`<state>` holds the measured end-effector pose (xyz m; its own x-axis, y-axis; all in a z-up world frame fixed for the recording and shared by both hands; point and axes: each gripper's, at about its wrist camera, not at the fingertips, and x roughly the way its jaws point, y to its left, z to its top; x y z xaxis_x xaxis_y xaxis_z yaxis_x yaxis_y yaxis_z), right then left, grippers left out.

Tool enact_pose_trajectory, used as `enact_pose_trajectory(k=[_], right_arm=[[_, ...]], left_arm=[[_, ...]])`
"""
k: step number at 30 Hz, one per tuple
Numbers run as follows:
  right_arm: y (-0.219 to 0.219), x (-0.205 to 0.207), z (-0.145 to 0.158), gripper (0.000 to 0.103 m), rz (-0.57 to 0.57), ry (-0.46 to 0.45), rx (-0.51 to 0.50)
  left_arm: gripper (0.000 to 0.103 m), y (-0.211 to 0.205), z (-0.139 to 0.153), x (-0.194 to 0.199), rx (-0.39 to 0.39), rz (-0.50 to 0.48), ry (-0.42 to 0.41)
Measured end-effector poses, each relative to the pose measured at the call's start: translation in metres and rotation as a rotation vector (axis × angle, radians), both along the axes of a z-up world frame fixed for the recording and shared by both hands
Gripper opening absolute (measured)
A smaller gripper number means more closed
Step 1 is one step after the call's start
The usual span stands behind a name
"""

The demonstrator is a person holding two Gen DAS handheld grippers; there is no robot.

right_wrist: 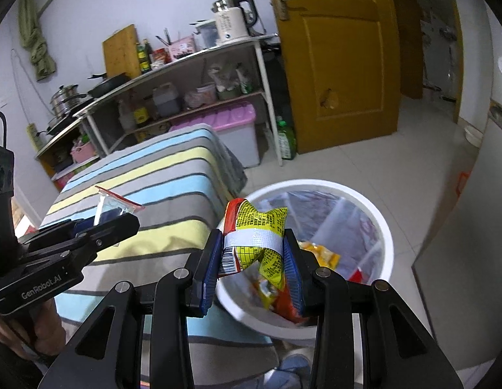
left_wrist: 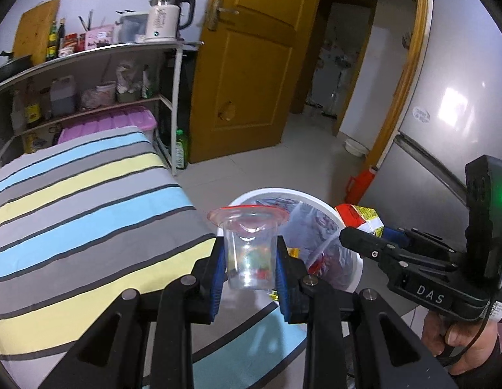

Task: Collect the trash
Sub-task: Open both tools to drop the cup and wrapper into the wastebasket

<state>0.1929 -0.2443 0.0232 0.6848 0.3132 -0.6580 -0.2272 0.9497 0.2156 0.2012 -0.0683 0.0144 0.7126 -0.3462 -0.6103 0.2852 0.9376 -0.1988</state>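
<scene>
Left hand-held gripper (left_wrist: 250, 267) clamps a clear plastic cup (left_wrist: 249, 249); right hand-held gripper (right_wrist: 254, 261) clamps a crumpled wrapper (right_wrist: 256, 238) over the white bin (right_wrist: 385, 253).

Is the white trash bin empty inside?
No, the white trash bin already has colorful wrappers lying in its clear liner, below the crumpled packet held over it.

Striped cloth-covered surface (right_wrist: 147, 175) carries nothing visible directly on it; white lined trash bin (right_wrist: 385, 249) stands beside it on tiled floor (right_wrist: 348, 165).
</scene>
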Motion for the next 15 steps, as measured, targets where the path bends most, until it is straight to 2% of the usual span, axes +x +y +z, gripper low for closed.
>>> enact_pose_trajectory(k=[12, 15], right_arm=[[-0.027, 0.019, -0.032, 0.041, -0.048, 0.090, 0.001], [-0.032, 0.022, -0.038, 0.045, -0.059, 0.107, -0.001]], left_arm=[[0.030, -0.039, -0.026, 0.032, 0.045, -0.068, 0.074], [0.030, -0.043, -0.033, 0.039, 0.052, -0.069, 0.102]])
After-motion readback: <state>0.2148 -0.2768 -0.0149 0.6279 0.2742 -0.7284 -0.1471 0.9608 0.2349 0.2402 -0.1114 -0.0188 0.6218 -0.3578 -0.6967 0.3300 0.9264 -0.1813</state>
